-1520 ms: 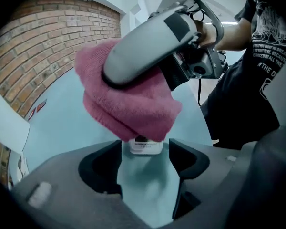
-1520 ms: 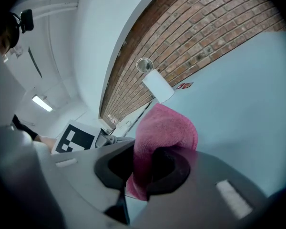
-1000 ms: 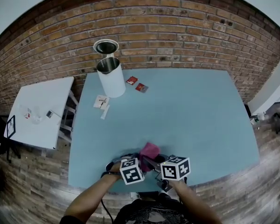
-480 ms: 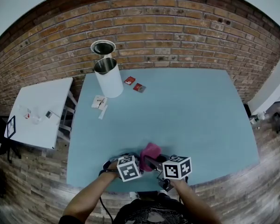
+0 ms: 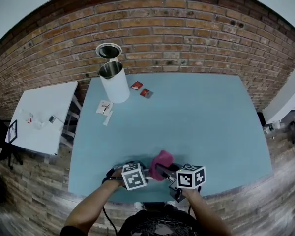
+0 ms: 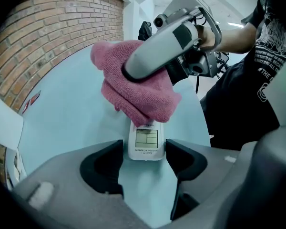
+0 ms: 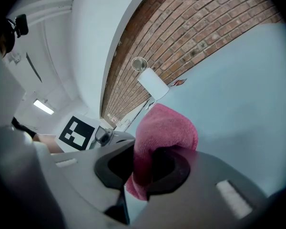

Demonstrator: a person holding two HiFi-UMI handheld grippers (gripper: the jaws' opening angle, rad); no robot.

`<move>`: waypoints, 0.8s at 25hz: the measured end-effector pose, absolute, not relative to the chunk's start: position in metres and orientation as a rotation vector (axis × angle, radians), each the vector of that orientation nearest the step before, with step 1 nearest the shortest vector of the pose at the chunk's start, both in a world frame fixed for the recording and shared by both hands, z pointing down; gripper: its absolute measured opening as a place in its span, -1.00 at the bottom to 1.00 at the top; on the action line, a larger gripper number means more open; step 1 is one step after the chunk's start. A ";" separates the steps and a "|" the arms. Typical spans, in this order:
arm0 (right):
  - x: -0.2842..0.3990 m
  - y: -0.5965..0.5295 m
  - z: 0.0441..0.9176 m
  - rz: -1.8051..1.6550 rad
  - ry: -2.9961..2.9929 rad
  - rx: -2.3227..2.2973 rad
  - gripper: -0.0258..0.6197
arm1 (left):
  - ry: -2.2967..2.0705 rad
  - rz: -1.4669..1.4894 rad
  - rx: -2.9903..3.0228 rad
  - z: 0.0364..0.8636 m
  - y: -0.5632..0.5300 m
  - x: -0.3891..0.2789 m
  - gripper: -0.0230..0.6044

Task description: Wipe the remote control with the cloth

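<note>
Remote control (image 6: 145,142) lying flat on the blue table (image 5: 196,122), low in the middle of your left gripper view, display end nearest the camera. Left gripper (image 6: 144,157) points steeply down over it, jaws set wide and closed against the two long edges of that display end; the right-hand pad touches, and the left-hand one sits so close that any gap cannot be made out. Pink cloth (image 6: 133,92) bunched over the far part of the remote, touching it just above the display and hiding the rest. Right gripper (image 7: 150,168) comes in from the upper right of that view; its jaws are clamped on a fold of the cloth, the fabric bulging up above them. From your head view the cloth (image 5: 161,160) is at lower centre, near the table's front edge, between the two marker cubes; the remote itself is not visible there. Farther out, at upper left of the table: white cylindrical container (image 5: 115,82), upright, two small red packets (image 5: 142,89) just beside it, white paper slips (image 5: 106,107) below. Brick wall (image 5: 162,33) behind; white side table (image 5: 44,117) at left.
</note>
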State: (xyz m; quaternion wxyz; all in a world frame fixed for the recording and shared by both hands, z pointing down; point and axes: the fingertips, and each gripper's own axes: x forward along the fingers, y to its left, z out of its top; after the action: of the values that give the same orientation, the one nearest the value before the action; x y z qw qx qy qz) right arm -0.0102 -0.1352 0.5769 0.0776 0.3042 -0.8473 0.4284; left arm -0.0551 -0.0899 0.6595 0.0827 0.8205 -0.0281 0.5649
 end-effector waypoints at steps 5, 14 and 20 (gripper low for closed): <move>0.004 -0.136 0.576 1.301 -2.551 0.901 -0.73 | -0.093 1.690 2.434 0.659 -0.089 -0.054 -0.05; 0.030 -0.136 0.580 1.345 -2.569 0.890 -0.73 | -0.115 1.731 2.392 0.661 -0.091 -0.056 -0.05; 0.046 -0.136 0.580 1.363 -2.582 0.851 -0.73 | -0.135 1.763 2.367 0.662 -0.091 -0.058 -0.05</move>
State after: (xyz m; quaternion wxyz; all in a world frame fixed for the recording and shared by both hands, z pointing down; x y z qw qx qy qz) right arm 0.0461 -0.1355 0.5799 0.0501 0.2795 -0.8479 0.4476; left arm -0.0577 -0.0910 0.6621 0.0935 0.7977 -0.0455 0.5941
